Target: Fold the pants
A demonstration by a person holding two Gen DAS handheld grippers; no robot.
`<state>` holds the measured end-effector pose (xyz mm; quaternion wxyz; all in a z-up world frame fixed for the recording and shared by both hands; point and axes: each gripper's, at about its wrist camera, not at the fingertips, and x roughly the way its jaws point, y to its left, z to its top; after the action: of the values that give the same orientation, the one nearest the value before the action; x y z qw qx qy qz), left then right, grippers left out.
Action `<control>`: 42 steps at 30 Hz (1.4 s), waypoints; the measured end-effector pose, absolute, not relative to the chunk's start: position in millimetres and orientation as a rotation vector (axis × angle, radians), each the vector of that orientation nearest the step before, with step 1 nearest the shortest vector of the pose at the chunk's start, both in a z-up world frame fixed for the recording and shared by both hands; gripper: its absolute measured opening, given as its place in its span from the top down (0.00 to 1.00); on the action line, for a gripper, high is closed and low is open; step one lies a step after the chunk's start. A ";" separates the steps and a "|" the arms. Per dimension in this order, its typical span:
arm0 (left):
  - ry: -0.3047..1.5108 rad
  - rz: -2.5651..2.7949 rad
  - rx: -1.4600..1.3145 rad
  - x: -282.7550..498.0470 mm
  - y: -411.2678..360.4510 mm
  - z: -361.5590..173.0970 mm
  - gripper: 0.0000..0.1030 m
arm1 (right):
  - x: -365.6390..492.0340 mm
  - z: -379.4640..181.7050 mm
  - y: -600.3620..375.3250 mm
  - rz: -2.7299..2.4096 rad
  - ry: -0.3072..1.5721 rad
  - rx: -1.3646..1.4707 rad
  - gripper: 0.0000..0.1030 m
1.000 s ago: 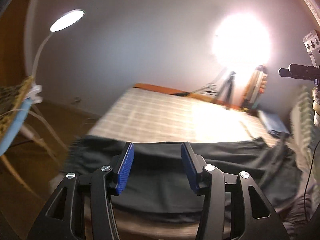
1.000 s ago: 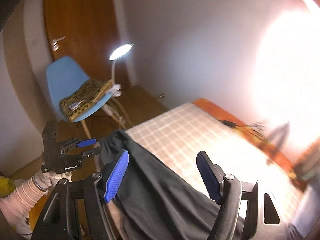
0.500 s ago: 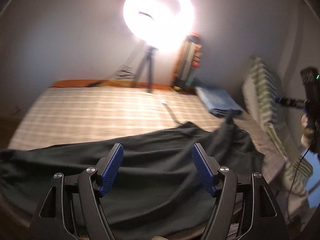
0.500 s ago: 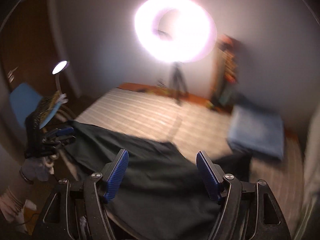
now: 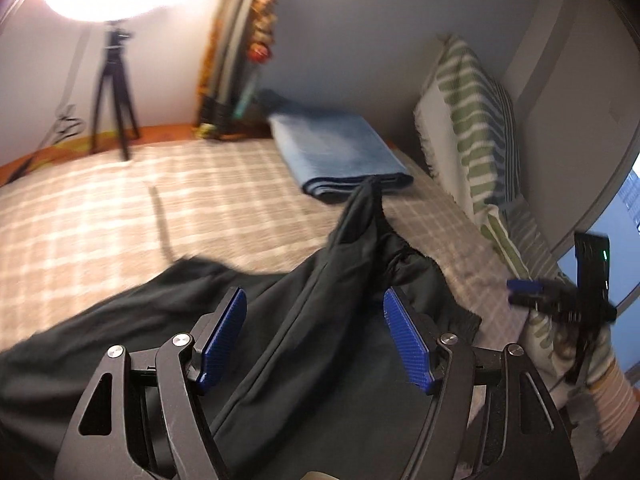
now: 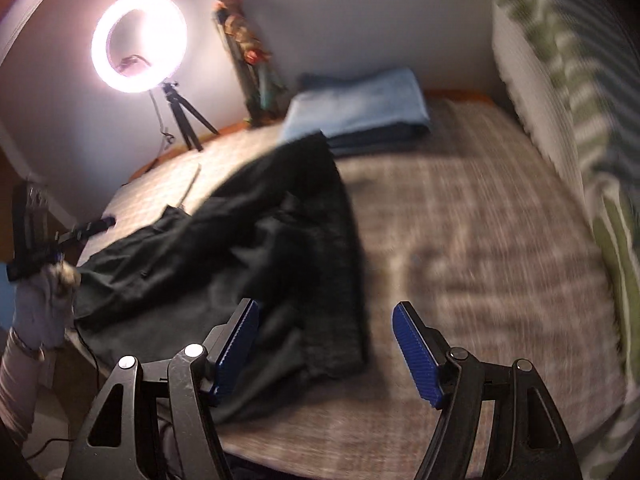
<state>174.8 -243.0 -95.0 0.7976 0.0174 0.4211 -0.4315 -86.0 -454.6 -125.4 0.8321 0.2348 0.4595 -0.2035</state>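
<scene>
Both views have been swung from the lamp side toward the pillow end, where the black pants (image 6: 256,240) are left rumpled on the bed (image 6: 480,260), likely waiting to be smoothed, while the left gripper (image 5: 316,336) and right gripper (image 6: 326,348) are held apart and empty.

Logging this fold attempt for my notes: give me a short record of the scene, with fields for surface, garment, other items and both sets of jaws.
surface: checked bedspread
garment: dark pants, spread out rumpled, not yet folded
other items: folded blue blanket, striped pillow, ring light on a tripod
left gripper: jaws open over the pants, nothing held
right gripper: jaws open, nothing held
</scene>
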 end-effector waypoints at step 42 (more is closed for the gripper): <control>0.833 -1.189 0.407 83.8 -340.0 -104.1 0.99 | -131.0 -154.8 -469.5 -0.450 0.831 0.760 0.44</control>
<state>83.8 -340.0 -104.1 0.7292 0.1847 0.3781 -0.5397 -131.0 -469.5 -154.8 0.8217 0.3571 0.3907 -0.2114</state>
